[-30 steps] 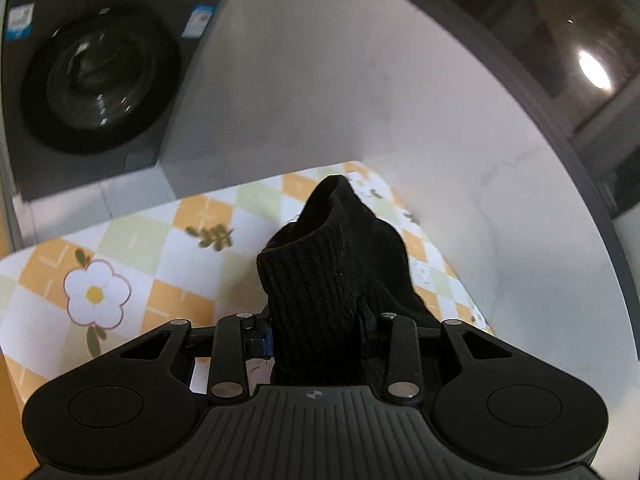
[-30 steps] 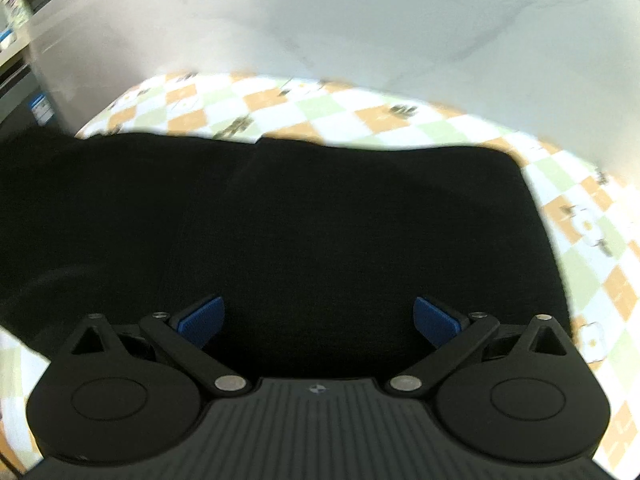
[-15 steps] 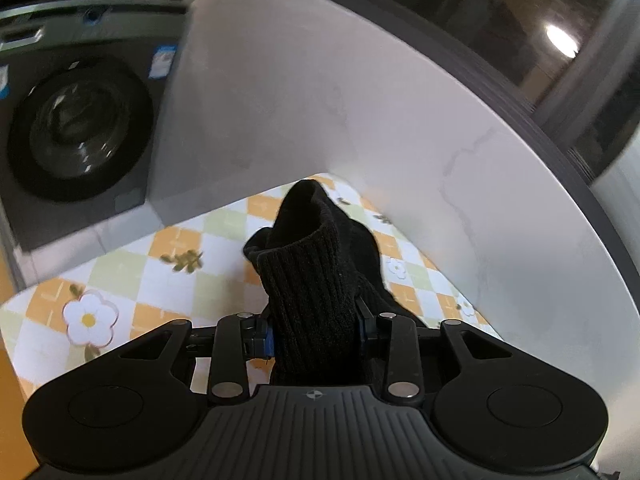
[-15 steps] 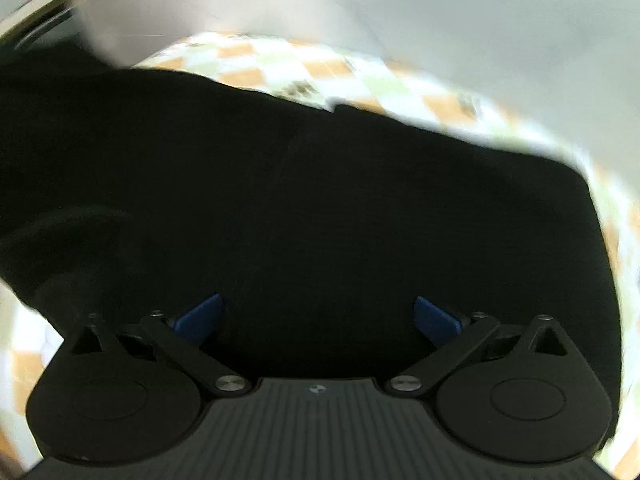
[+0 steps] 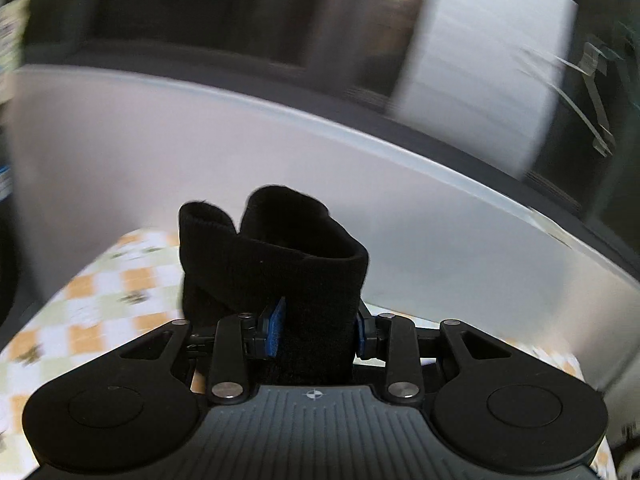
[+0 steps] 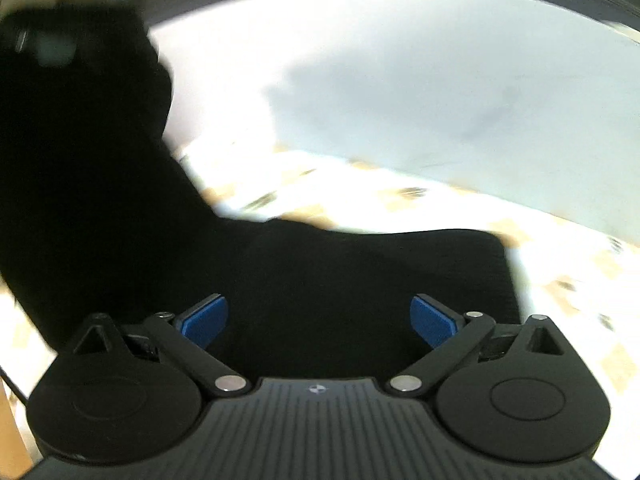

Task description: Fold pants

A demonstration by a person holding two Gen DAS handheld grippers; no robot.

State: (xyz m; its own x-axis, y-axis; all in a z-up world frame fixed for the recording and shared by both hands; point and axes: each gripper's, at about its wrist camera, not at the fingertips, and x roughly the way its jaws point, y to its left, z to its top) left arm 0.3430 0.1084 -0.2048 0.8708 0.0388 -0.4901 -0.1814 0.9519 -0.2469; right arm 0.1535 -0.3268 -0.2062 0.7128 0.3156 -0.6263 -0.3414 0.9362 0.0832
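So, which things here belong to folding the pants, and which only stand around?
Belong to the job:
black pants
left gripper, shut on a bunched part of them
right gripper, open above the flat part
checked cloth under the pants

Only around:
white wall panel
dark window behind it

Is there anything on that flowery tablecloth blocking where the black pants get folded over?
Nothing visible. The left claw is clamped on a bunched end of the pants, the right claw is open over them, and the tablecloth beyond looks bare, though blurred.
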